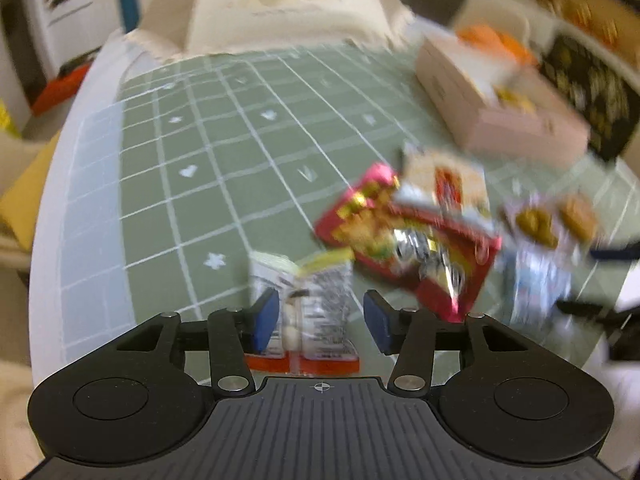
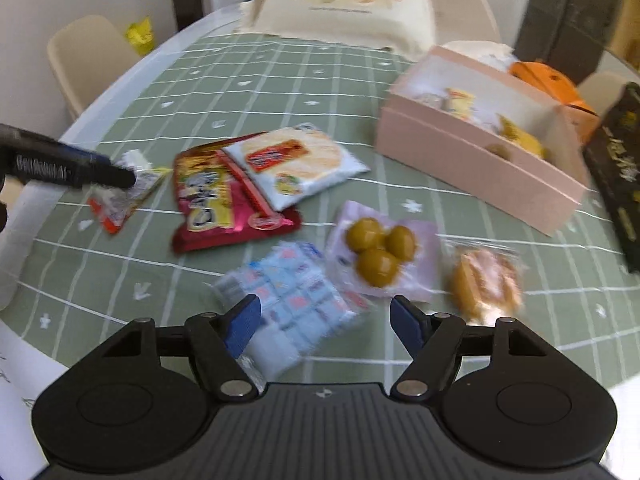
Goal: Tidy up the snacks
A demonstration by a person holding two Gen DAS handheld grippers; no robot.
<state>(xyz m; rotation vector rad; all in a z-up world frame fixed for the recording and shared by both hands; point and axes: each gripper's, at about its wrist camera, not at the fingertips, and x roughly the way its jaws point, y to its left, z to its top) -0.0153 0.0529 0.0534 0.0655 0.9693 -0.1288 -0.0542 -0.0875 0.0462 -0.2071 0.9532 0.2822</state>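
Note:
My left gripper (image 1: 322,322) stands open over a small white packet with an orange end (image 1: 312,312), which lies flat on the green checked cloth (image 1: 200,168); the right pad is clear of it. One of its fingers (image 2: 80,168) shows above the same packet (image 2: 124,192) in the right wrist view. My right gripper (image 2: 326,320) is open over a blue-and-white packet (image 2: 288,296). Loose nearby lie a red packet (image 2: 224,208), a rice cracker packet (image 2: 296,160), a packet of green balls (image 2: 380,248) and a pastry packet (image 2: 486,280). An open pink box (image 2: 480,168) holds several snacks.
A black box (image 2: 616,168) and an orange object (image 2: 548,80) stand behind the pink box at the right. A cream printed cloth cover (image 2: 352,4) sits at the table's far end. A beige chair (image 2: 88,56) stands beyond the white table edge (image 1: 80,200).

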